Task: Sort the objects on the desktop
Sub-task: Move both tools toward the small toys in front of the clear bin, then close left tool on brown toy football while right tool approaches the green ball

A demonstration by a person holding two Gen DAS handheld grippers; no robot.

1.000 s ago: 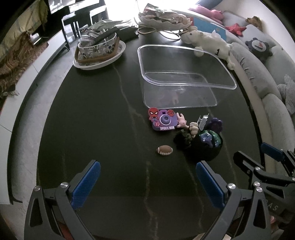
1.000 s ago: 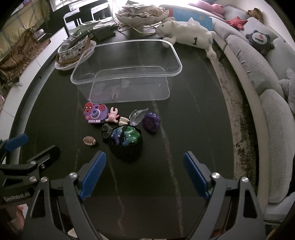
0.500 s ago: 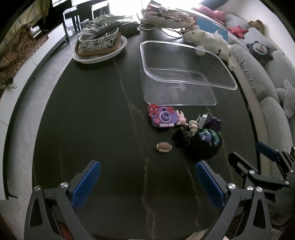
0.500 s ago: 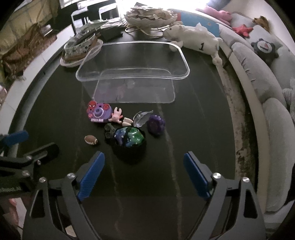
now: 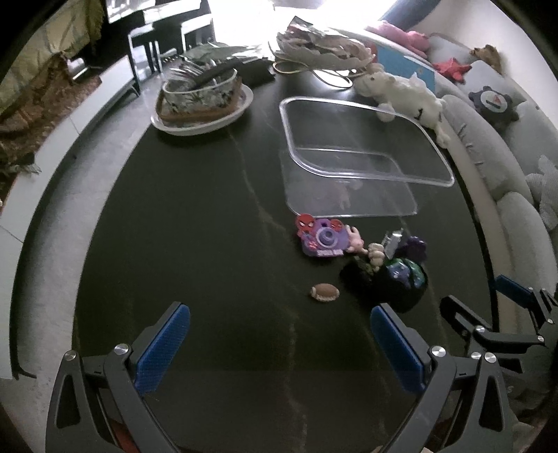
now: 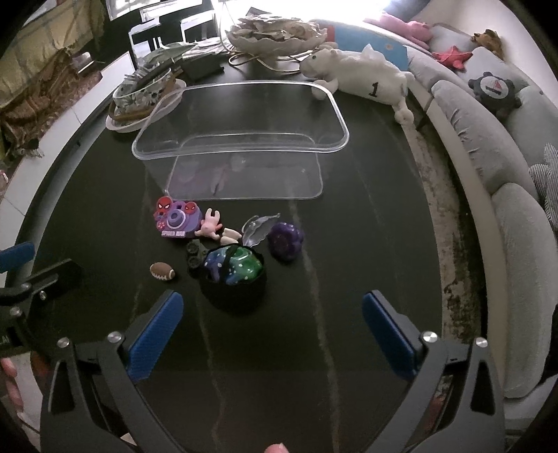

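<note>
A pile of small toys lies on the dark table in front of a clear plastic bin (image 5: 362, 153) (image 6: 240, 139). The toys are a purple Spider-Man camera (image 5: 322, 238) (image 6: 178, 221), a tiny brown football (image 5: 325, 292) (image 6: 162, 271), a pink figure (image 6: 210, 224), a purple flower piece (image 6: 286, 240) and a black pouch with blue and green pieces (image 5: 404, 282) (image 6: 233, 275). My left gripper (image 5: 279, 345) is open and empty, short of the football. My right gripper (image 6: 272, 327) is open and empty, just short of the pouch.
A floral bowl on a white plate (image 5: 202, 97) stands at the back left. A white plush toy (image 6: 362, 75) lies at the back right by the bin. A shell-shaped dish (image 6: 275, 31) and cables sit at the far edge. A grey sofa (image 6: 488, 139) curves along the right.
Both grippers have drawn slightly back and up, so the toys sit a little farther away. Nothing on the table has moved. Both grippers stay open.
</note>
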